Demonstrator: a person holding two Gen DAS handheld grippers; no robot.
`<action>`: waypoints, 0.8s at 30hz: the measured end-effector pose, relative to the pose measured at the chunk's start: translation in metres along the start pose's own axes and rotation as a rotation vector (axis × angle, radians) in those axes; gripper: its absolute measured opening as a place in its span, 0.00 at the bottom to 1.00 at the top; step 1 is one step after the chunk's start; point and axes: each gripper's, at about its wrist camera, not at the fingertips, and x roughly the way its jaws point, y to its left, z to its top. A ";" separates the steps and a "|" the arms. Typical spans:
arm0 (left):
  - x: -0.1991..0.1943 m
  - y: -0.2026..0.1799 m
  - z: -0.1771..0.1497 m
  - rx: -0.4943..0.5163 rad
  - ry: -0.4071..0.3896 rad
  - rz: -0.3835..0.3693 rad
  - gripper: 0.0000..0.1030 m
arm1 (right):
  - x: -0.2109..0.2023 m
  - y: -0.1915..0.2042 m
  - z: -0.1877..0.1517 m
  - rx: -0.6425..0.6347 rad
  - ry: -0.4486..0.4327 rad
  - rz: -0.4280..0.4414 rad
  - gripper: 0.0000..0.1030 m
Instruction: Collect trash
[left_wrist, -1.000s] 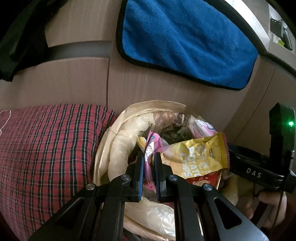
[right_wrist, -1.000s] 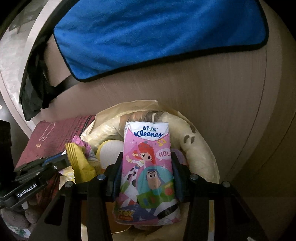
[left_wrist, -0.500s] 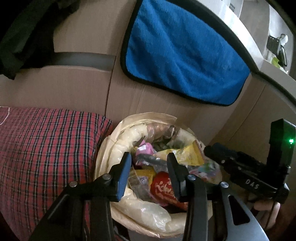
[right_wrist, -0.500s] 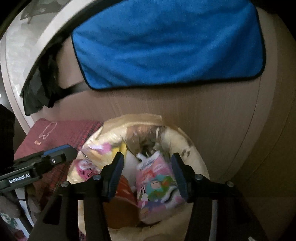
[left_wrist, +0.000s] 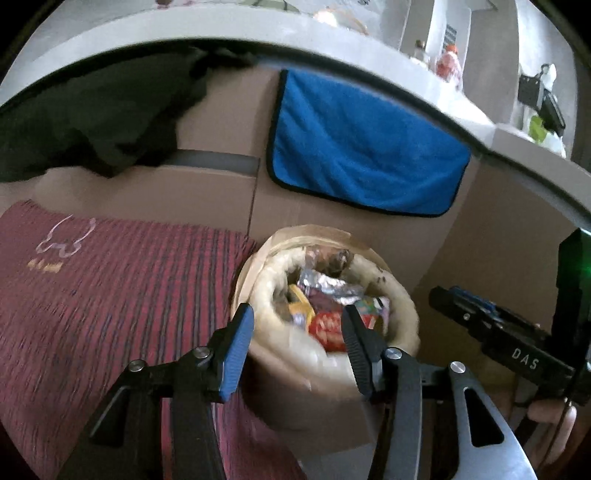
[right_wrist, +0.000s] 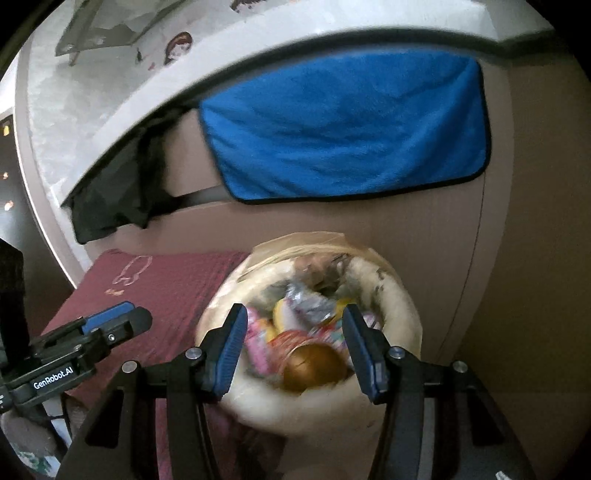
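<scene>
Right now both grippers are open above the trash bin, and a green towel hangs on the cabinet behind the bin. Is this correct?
Not quite: the towel is blue, not green, as the right wrist view shows plainly. The rest holds: the left gripper and the right gripper are both open with nothing between their fingers, above the trash bin, and the towel hangs on the cabinet behind the bin.

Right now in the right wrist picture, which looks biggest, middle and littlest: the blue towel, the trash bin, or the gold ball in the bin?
1. blue towel, biggest in the picture.
2. trash bin, nearly as wide, and it is nearer the camera, so real size is unsure.
3. gold ball, clearly littlest.
</scene>
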 end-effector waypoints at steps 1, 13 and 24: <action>-0.016 0.000 -0.008 -0.003 -0.004 0.014 0.49 | -0.010 0.007 -0.004 -0.005 -0.004 0.001 0.49; -0.146 -0.044 -0.076 0.160 -0.093 0.166 0.49 | -0.128 0.099 -0.076 -0.129 -0.099 -0.072 0.49; -0.217 -0.057 -0.104 0.144 -0.171 0.185 0.49 | -0.189 0.133 -0.119 -0.177 -0.154 -0.055 0.49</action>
